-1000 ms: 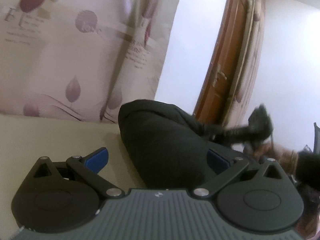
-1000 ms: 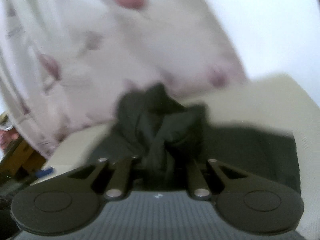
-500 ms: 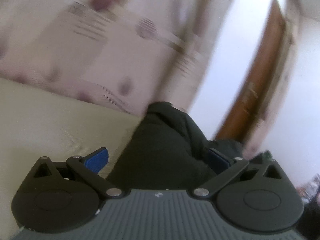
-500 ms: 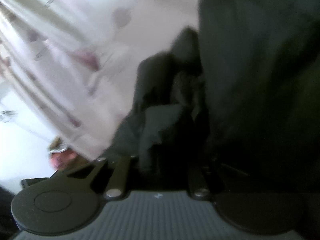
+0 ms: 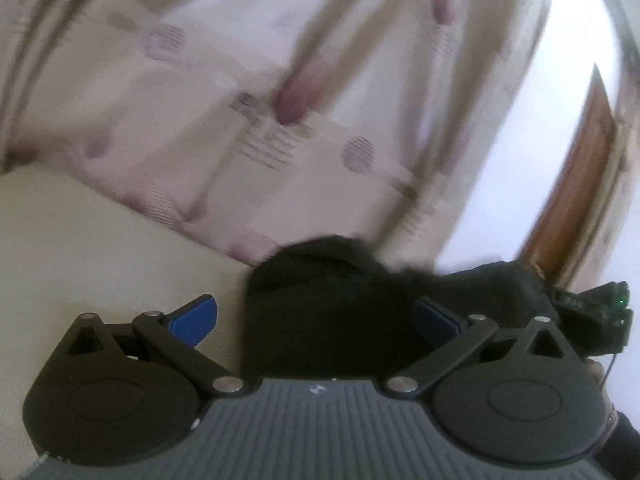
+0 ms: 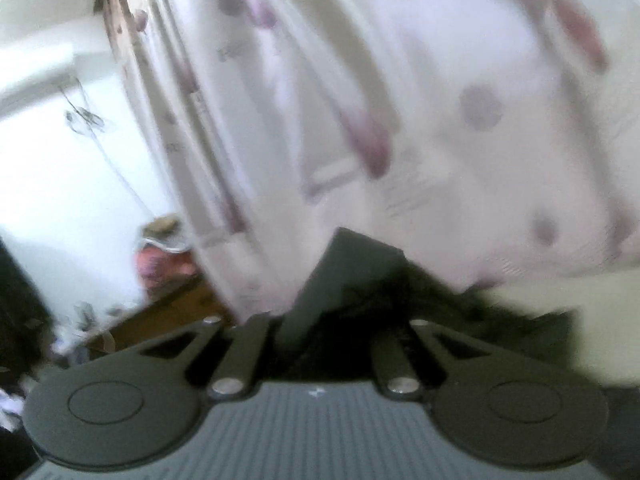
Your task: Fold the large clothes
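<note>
My left hand-held gripper (image 5: 316, 316) stands wide, its blue fingertips (image 5: 194, 314) well apart with the dark garment (image 5: 340, 296) bulging up between them, not pinched. My right hand-held gripper (image 6: 320, 332) has its linkage drawn in narrow, and a bunch of the same dark cloth (image 6: 352, 280) rises right out of it, so I judge it clamped on the fabric, though the fingertips themselves are buried in the cloth and the view is blurred. The garment lies on the cream surface (image 5: 80, 240) in front of the patterned curtain (image 5: 240, 100); whether that surface is a bed or a table I cannot tell. I take this as the stage of carrying one gathered edge across to lay a fold. To do it well I should keep the right grip firm and lift the cloth enough that it does not drag and rumple the layer beneath, while my left settles onto the body of the garment to pin it. I should bring the edge over squarely, lower it flat, and let go only once it lies aligned.
</note>
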The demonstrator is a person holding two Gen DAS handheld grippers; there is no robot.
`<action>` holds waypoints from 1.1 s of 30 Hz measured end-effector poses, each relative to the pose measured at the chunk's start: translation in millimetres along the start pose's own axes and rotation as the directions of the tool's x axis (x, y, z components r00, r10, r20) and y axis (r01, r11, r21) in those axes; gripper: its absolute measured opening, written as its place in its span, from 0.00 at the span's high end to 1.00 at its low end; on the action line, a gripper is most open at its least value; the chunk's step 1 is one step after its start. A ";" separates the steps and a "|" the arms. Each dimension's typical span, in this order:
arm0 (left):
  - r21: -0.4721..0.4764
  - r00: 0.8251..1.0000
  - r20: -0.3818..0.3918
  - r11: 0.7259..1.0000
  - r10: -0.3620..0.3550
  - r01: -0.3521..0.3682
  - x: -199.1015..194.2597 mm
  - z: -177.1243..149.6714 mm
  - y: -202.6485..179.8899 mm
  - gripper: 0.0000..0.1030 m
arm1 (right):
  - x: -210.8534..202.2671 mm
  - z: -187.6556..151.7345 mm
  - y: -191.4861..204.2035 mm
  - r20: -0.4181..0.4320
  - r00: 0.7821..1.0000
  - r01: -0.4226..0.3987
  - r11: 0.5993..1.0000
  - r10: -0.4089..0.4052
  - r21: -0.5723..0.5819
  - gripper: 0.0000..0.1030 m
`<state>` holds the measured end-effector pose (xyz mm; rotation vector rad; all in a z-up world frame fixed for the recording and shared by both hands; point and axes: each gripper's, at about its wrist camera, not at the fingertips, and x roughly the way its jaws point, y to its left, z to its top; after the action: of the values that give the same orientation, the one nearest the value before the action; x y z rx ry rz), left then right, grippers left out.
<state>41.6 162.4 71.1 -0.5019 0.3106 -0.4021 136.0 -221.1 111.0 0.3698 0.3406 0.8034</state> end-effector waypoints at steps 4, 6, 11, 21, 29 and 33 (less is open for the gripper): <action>0.076 0.996 -0.032 0.993 -0.083 0.085 41.5 -13.8 -34.0 0.00 | -68.7 -7.8 -50.4 0.019 0.982 0.187 0.982 -0.188 0.027 0.96; 0.108 0.988 -0.061 0.983 -0.141 0.147 68.1 -26.9 -49.7 0.00 | -99.6 -25.3 -90.5 0.027 0.966 0.254 0.965 -0.256 0.068 0.96; 0.052 0.961 -0.159 0.970 -0.225 0.236 111.6 -53.4 -65.4 0.00 | -124.9 -103.6 -170.3 -0.047 0.954 0.301 0.933 -0.297 0.199 0.95; 0.129 0.949 -0.240 0.962 -0.205 0.241 124.6 -90.7 -66.9 0.00 | -154.9 -148.8 -191.7 0.025 0.976 0.192 0.901 -0.218 0.388 0.76; 0.219 0.933 -0.276 0.930 -0.229 0.293 124.7 -115.9 -76.1 0.00 | -148.5 27.9 -117.9 0.032 0.879 0.473 0.879 -0.475 0.056 0.45; 0.195 0.925 -0.293 0.931 -0.244 0.308 127.6 -121.8 -69.1 0.00 | -33.9 77.3 -111.8 -0.283 0.889 0.382 0.924 -0.359 0.027 0.22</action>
<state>86.5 1.6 -18.5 -0.2540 0.4441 -0.7781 217.7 -332.4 134.9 0.2578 0.6845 0.4614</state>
